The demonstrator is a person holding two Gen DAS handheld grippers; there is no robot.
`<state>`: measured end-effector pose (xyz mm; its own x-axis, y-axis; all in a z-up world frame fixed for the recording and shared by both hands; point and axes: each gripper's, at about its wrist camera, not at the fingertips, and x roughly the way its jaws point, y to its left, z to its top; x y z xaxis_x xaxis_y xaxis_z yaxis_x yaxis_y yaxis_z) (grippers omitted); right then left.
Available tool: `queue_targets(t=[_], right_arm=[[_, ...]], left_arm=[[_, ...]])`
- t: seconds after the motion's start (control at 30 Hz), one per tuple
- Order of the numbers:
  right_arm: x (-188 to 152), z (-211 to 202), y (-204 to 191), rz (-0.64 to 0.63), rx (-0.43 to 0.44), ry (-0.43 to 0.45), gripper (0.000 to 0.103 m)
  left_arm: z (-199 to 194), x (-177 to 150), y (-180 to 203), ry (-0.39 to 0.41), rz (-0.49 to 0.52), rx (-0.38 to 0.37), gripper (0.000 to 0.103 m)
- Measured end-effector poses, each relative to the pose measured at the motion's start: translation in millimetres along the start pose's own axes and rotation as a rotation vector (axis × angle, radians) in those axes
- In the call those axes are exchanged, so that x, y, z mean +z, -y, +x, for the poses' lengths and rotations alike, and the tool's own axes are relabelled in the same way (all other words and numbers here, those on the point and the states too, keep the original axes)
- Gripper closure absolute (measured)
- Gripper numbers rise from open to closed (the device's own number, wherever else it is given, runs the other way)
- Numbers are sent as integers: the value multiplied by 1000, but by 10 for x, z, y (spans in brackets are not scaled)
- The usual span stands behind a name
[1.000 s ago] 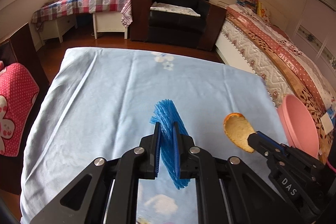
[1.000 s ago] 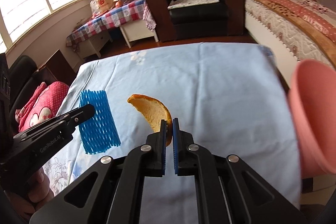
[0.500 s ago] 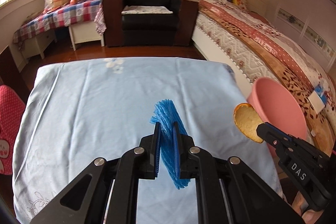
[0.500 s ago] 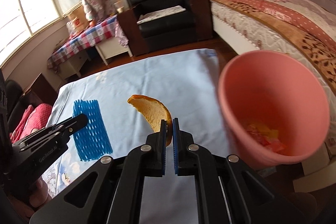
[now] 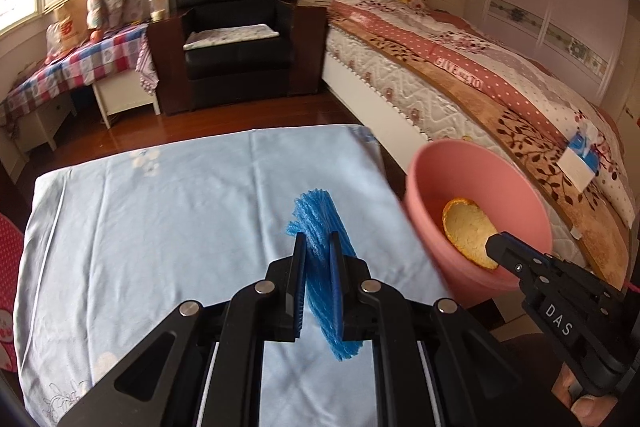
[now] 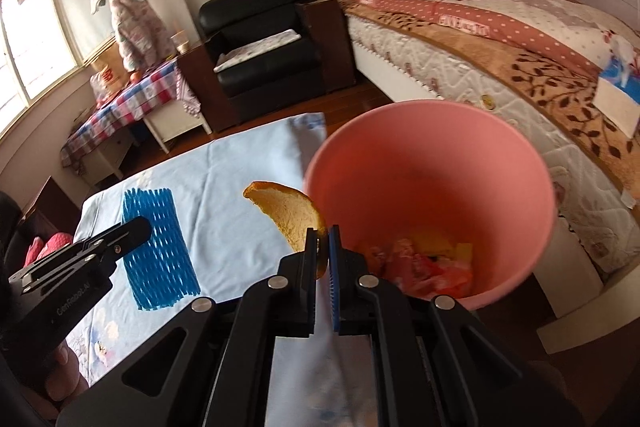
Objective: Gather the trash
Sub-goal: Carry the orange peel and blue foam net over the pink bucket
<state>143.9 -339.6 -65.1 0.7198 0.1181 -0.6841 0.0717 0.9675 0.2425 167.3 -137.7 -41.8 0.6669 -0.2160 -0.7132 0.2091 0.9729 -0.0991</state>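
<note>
My left gripper (image 5: pixel 318 247) is shut on a blue foam net sleeve (image 5: pixel 326 267) and holds it above the light blue cloth (image 5: pixel 160 227). The sleeve also shows in the right wrist view (image 6: pixel 158 247). My right gripper (image 6: pixel 322 241) is shut on an orange peel (image 6: pixel 290 217) and holds it at the left rim of the pink bin (image 6: pixel 432 195). In the left wrist view the peel (image 5: pixel 470 231) hangs over the bin's mouth (image 5: pixel 476 187). The bin holds several scraps of trash (image 6: pixel 428 263).
The bin stands off the right edge of the cloth-covered table, between it and the bed (image 5: pixel 480 79). A black armchair (image 5: pixel 236 35) and a checked side table (image 5: pixel 76 63) stand beyond the far edge. A red cushion (image 5: pixel 8 259) is at the left.
Both grippers swung to the right with their loads. The pink bin has come close, and the peel has moved from over the cloth to the bin's mouth.
</note>
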Motion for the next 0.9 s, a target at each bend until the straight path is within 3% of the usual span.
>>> queue_targets(t=[0.9], right_arm=[[10,-160,920,98,-156,30,97]], left_arm=[[339,165,1184,-23,168,-131,93]])
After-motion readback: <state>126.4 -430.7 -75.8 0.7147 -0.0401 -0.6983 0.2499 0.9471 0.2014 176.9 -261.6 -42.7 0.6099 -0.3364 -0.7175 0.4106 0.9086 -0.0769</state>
